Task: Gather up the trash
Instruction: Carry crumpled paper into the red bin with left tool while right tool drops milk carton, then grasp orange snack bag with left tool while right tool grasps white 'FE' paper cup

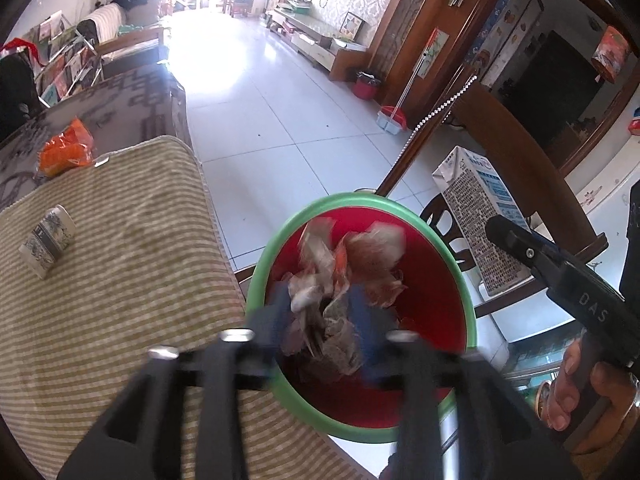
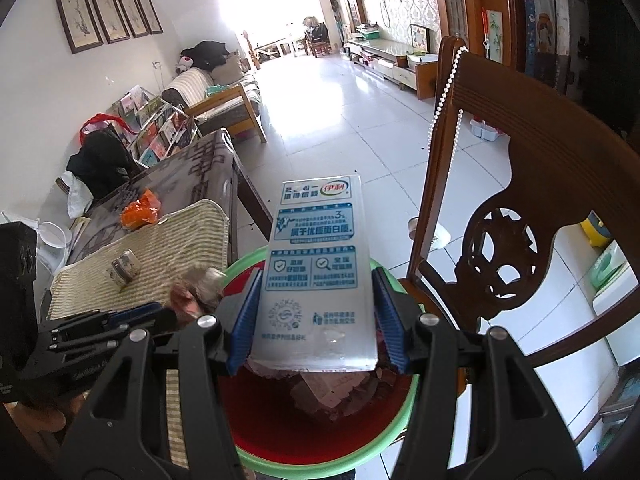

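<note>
A red bin with a green rim (image 1: pixel 470 308) (image 2: pixel 384 432) stands on the floor beside the table. My left gripper (image 1: pixel 322 320) is over the bin, shut on a crumpled plastic wrapper (image 1: pixel 352 260); the view is blurred. My right gripper (image 2: pixel 316 320) is shut on a white milk carton (image 2: pixel 316 264) (image 1: pixel 476 216) and holds it above the bin. An orange wrapper (image 1: pixel 66 150) (image 2: pixel 140 208) and a small crushed box (image 1: pixel 48 240) (image 2: pixel 125 268) lie on the table.
A striped green mat (image 1: pixel 120 280) covers the near table end. A carved wooden chair (image 2: pixel 512 184) stands right of the bin. White tiled floor (image 1: pixel 272 92) stretches ahead; a sofa (image 2: pixel 216 96) and a TV bench (image 2: pixel 384 60) stand far off.
</note>
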### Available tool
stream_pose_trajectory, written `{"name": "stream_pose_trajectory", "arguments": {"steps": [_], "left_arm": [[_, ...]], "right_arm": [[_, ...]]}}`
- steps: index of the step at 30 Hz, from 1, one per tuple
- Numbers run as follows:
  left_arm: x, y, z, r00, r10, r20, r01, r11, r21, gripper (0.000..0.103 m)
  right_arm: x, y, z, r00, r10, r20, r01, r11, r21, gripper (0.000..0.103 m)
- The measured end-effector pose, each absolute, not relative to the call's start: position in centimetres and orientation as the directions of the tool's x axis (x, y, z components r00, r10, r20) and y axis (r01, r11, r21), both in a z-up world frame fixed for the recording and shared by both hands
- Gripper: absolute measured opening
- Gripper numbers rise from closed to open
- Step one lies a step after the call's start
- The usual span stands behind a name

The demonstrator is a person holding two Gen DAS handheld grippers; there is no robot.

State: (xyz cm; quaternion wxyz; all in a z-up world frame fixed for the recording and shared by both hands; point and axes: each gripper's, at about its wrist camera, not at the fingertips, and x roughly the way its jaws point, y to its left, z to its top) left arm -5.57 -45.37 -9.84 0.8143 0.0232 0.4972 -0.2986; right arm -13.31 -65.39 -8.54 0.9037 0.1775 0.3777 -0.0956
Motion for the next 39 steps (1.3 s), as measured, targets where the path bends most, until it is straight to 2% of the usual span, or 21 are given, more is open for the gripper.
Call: {"name": "stream_pose_trajectory", "arguments": {"steps": [1, 3, 10, 16, 19, 21, 28, 32, 33, 34, 36, 37, 39], "left_arm": [[-5.6, -45.1, -9.8, 0.332, -0.466, -0.820, 0.506, 0.822, -0.262, 0.062], [-5.5, -44.1, -9.6, 0.350, -0.466, -0.812, 0.491, 0.830, -0.265, 0.064], [-4.2, -38.5, -9.4, 0.434, -0.395, -0.810, 0.395, 0.891, -0.223, 0.064], [-2.3, -30.0, -8.5, 0.549, -0.275, -0.789, 0.253, 0.955, -0.157, 0.064], [-0.7, -25.0, -8.1, 0.587, -0.220, -0.779, 0.186, 0.973, -0.135, 0.065], [0.5, -22.0, -8.0, 0.607, -0.191, -0.771, 0.148, 0.981, -0.126, 0.066], [5.4, -13.3, -9.2, 0.613, -0.161, -0.773, 0.097, 0.987, -0.129, 0.067], [9.6, -10.5, -9.5, 0.612, -0.179, -0.770, 0.127, 0.984, -0.128, 0.068], [10.5, -10.4, -9.6, 0.615, -0.183, -0.767, 0.135, 0.983, -0.126, 0.068], [12.0, -10.4, -9.7, 0.617, -0.196, -0.762, 0.155, 0.980, -0.127, 0.068], [14.5, -11.2, -10.0, 0.609, -0.225, -0.760, 0.198, 0.972, -0.129, 0.068], [15.4, -11.7, -10.1, 0.604, -0.238, -0.761, 0.219, 0.967, -0.129, 0.068], [18.8, -13.6, -10.8, 0.584, -0.276, -0.763, 0.292, 0.949, -0.120, 0.069]], "right_arm": [[-13.2, -65.3, -8.7, 0.691, -0.049, -0.721, 0.318, 0.917, 0.242, 0.057], [-13.1, -65.3, -8.8, 0.687, -0.065, -0.724, 0.337, 0.911, 0.238, 0.072], [-11.0, -62.8, -9.0, 0.688, -0.022, -0.725, 0.311, 0.912, 0.267, 0.073], [-4.2, -54.2, -8.6, 0.688, 0.189, -0.700, 0.166, 0.899, 0.406, 0.073], [0.1, -48.7, -9.8, 0.627, 0.350, -0.696, 0.116, 0.842, 0.528, 0.074], [2.9, -45.4, -10.9, 0.586, 0.398, -0.706, 0.111, 0.824, 0.556, 0.076], [12.2, -35.2, -18.2, 0.416, 0.353, -0.838, 0.224, 0.854, 0.470, 0.077], [13.7, -32.3, -19.3, 0.422, 0.313, -0.851, 0.228, 0.872, 0.434, 0.077], [14.1, -31.6, -19.5, 0.413, 0.312, -0.856, 0.218, 0.878, 0.425, 0.076], [14.5, -31.0, -19.9, 0.403, 0.314, -0.860, 0.203, 0.885, 0.419, 0.067], [14.5, -30.7, -19.9, 0.407, 0.323, -0.854, 0.183, 0.888, 0.423, 0.061], [14.4, -30.5, -19.6, 0.417, 0.334, -0.845, 0.159, 0.889, 0.430, 0.050], [13.7, -30.6, -19.0, 0.421, 0.351, -0.836, 0.127, 0.890, 0.438, 0.040]]}}
